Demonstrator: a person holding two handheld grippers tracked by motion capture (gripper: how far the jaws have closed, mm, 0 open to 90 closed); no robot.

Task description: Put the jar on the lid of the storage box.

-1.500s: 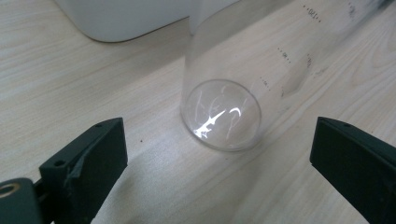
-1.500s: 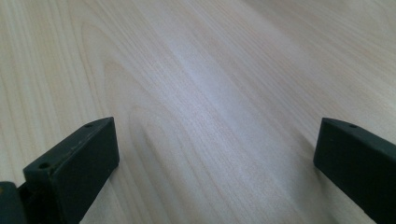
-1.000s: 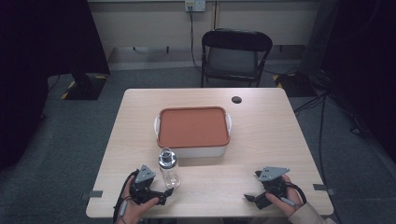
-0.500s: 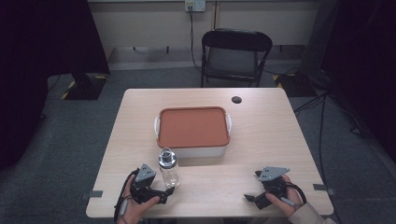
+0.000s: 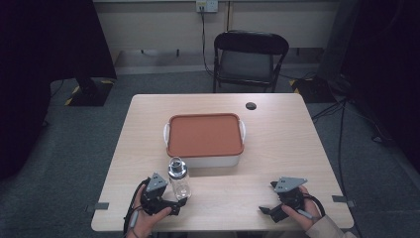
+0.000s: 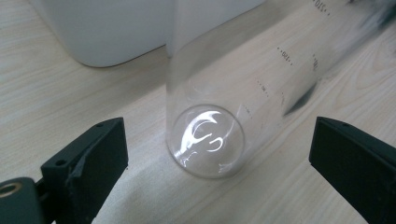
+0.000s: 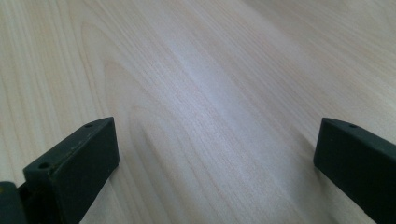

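Note:
A clear plastic bottle (image 5: 179,177) with a grey cap stands upright on the table in front of a white box with an orange lid (image 5: 205,135). My left gripper (image 5: 179,202) rests at the front left edge, just behind the bottle, and is open. In the left gripper view the bottle's round base (image 6: 206,140) sits between the two jaws with clear gaps on both sides. My right gripper (image 5: 267,210) lies at the front right edge, open, and its view has bare wood (image 7: 210,93) between the jaws.
A small black disc (image 5: 251,105) lies near the table's far right. A folding chair (image 5: 247,59) stands behind the table (image 5: 297,148). Cables run along the floor at the right.

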